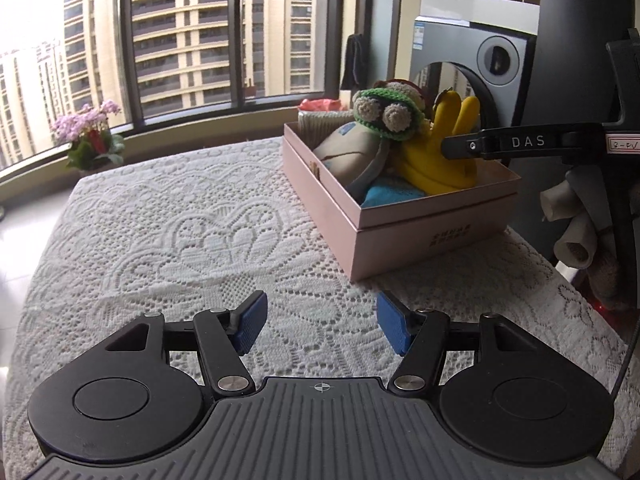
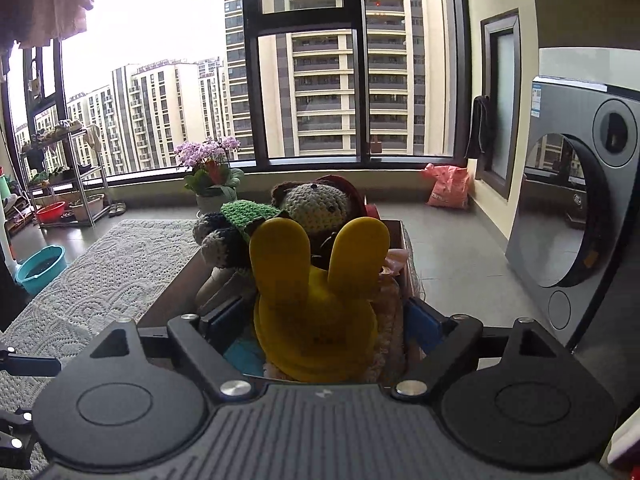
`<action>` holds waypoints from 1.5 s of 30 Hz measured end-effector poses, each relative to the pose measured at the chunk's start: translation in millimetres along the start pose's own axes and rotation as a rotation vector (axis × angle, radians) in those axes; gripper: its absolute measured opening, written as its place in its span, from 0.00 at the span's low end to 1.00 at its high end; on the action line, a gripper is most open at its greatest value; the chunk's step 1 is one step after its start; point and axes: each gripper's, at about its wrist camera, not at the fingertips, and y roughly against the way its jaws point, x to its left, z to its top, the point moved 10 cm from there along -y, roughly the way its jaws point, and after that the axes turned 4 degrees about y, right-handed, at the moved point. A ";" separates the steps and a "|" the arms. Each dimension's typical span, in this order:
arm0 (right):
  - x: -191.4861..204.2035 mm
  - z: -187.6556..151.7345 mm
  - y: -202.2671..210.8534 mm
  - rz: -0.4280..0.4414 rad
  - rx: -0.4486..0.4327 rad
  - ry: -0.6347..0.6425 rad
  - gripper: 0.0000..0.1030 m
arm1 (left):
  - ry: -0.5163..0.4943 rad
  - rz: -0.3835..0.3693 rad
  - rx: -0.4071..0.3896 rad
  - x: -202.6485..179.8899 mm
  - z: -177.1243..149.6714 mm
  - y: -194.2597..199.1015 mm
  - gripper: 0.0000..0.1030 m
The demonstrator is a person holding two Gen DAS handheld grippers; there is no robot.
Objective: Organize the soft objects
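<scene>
1. The yellow glove point(image 2: 316, 320) is sitting low in the frame's centre, inside the pink box point(image 1: 400, 236), between the right tool point(image 2: 320, 320)'s wide-apart pads, seemingly unpinched.
2. The tool should be withdrawing straight, avoiding snags.
3. The left tool point(image 1: 320, 328) is hovering half-open, empty, over the worktop point(image 1: 180, 220).

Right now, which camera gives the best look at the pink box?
The left wrist view: the pink box shows whole on the lace cloth, walls, rim and contents. The right wrist view shows only its dark inside wall, mostly hidden behind the yellow glove.
</scene>
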 end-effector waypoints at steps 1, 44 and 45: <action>-2.5 -4.5 9.3 -0.011 -0.002 -0.004 0.84 | -0.023 0.025 0.004 4.7 -4.3 4.1 0.64; 41.0 -114.6 19.6 -0.130 0.195 -0.021 1.00 | 0.145 0.276 -0.018 15.5 -51.0 -8.1 0.94; 41.0 -114.6 19.6 -0.130 0.194 -0.021 1.00 | 0.145 0.276 -0.018 15.6 -50.9 -8.2 0.94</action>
